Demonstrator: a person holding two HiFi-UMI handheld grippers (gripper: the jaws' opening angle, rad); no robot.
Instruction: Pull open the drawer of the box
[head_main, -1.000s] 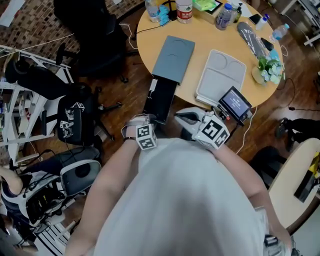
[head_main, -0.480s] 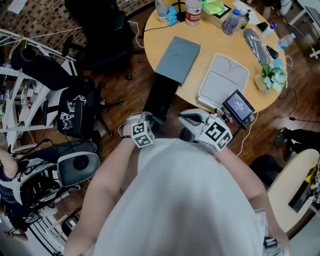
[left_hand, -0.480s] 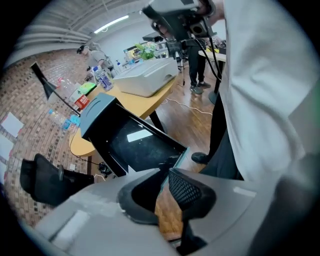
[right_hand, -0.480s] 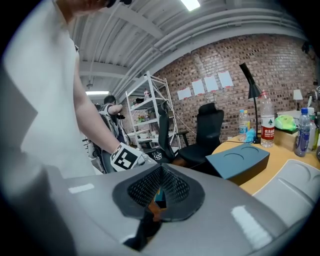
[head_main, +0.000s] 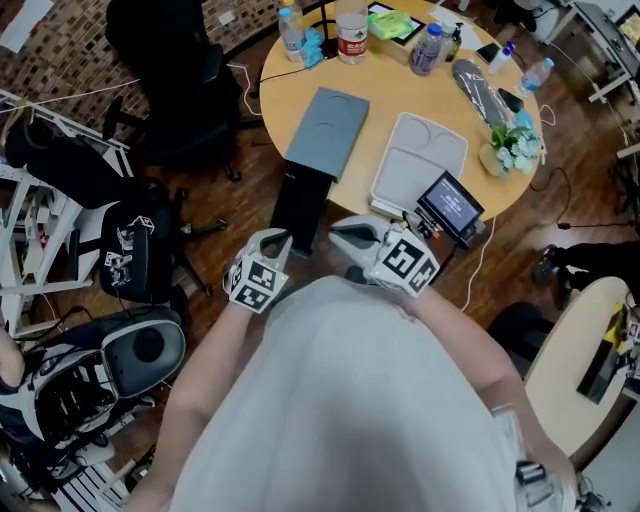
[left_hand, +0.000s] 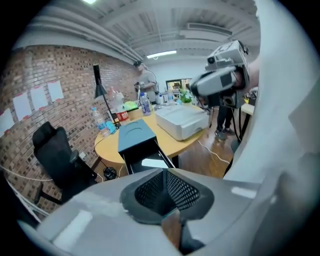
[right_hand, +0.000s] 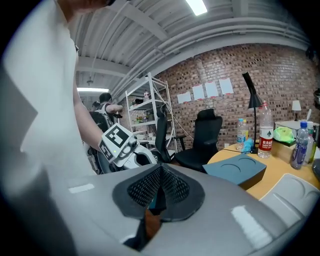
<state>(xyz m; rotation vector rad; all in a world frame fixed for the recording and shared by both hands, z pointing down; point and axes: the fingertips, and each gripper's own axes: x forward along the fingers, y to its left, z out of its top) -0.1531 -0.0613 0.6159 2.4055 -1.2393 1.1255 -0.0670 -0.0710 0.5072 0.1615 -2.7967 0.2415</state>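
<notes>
On the round table stands a blue-grey box (head_main: 325, 130) with its black drawer (head_main: 303, 205) pulled out over the table's edge. In the left gripper view the box (left_hand: 134, 134) shows ahead, and its open drawer (left_hand: 146, 159) holds a white flat item (left_hand: 155, 163). My left gripper (head_main: 280, 242) hovers by the drawer's front left corner, its jaws shut on nothing (left_hand: 164, 172). My right gripper (head_main: 342, 233) is held just right of the drawer front, also shut and holding nothing (right_hand: 159, 170). Its view shows the box (right_hand: 237, 170) from the side.
A white tray-like box (head_main: 418, 160) lies right of the blue-grey box, with a small screen (head_main: 450, 205) at the table's edge. Bottles (head_main: 350, 20) and a plant (head_main: 510, 145) stand at the table's far side. Black office chairs (head_main: 165, 60) and a metal rack (head_main: 40, 200) crowd the left.
The head view has shifted. My left gripper has drawn slightly left of the drawer front. The drawer stays pulled out and both grippers stay shut.
</notes>
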